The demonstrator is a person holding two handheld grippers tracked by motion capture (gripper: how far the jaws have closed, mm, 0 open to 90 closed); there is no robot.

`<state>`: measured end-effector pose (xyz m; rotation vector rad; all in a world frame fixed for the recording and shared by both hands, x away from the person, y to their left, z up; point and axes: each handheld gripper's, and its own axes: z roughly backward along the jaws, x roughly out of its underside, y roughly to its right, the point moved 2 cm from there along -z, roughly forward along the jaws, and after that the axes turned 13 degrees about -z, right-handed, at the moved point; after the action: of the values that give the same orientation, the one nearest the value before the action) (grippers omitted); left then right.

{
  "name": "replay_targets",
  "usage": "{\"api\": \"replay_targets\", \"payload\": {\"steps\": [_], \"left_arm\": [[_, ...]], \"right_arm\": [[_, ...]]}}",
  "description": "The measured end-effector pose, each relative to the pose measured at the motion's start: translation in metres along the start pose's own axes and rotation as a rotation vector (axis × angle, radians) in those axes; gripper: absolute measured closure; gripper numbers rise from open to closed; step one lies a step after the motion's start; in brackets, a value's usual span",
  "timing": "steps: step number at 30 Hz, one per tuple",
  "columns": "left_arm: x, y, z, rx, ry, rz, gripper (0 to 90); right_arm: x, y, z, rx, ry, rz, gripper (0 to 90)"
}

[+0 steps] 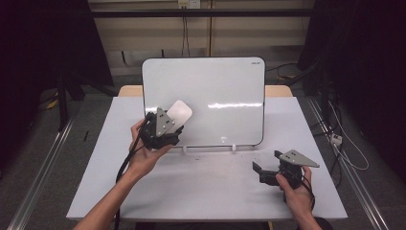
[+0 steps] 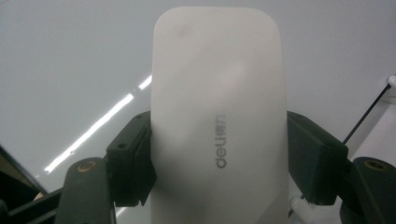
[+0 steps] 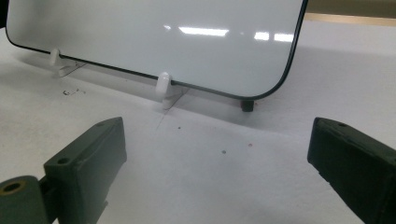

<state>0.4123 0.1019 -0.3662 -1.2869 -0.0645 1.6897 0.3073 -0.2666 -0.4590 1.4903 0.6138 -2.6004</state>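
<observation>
A whiteboard (image 1: 220,91) with a dark rim stands propped on small white feet at the back of the table. My left gripper (image 1: 168,125) is shut on a white eraser (image 1: 179,113) and holds it against the board's lower left part. In the left gripper view the white eraser (image 2: 217,116), marked with grey lettering, sits pinched between both black jaws, the board's surface (image 2: 70,60) behind it. My right gripper (image 1: 261,168) rests low at the table's right front, open with nothing between its jaws. The right gripper view faces the board's lower edge (image 3: 154,37).
The white table top (image 1: 210,187) lies in front of the board. White support feet (image 3: 163,86) hold the board's bottom edge. Cables hang behind the board and lie on the floor at the right. Metal rails run along both sides of the table.
</observation>
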Motion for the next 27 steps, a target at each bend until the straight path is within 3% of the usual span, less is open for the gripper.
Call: {"api": "replay_targets", "payload": {"steps": [14, 22, 27], "left_arm": [[0.033, -0.008, -0.002, -0.028, -0.076, 0.037, 31.3], [0.043, -0.006, -0.01, -0.03, -0.121, 0.021, 31.3], [0.047, -0.002, -0.016, -0.039, -0.152, -0.026, 31.3]], "right_arm": [[0.001, -0.001, 0.001, -0.019, -0.003, 0.006, 4.5], [0.001, 0.0, 0.001, -0.02, -0.006, 0.003, 4.5], [0.001, 0.0, 0.001, -0.018, -0.006, 0.004, 4.5]]}}
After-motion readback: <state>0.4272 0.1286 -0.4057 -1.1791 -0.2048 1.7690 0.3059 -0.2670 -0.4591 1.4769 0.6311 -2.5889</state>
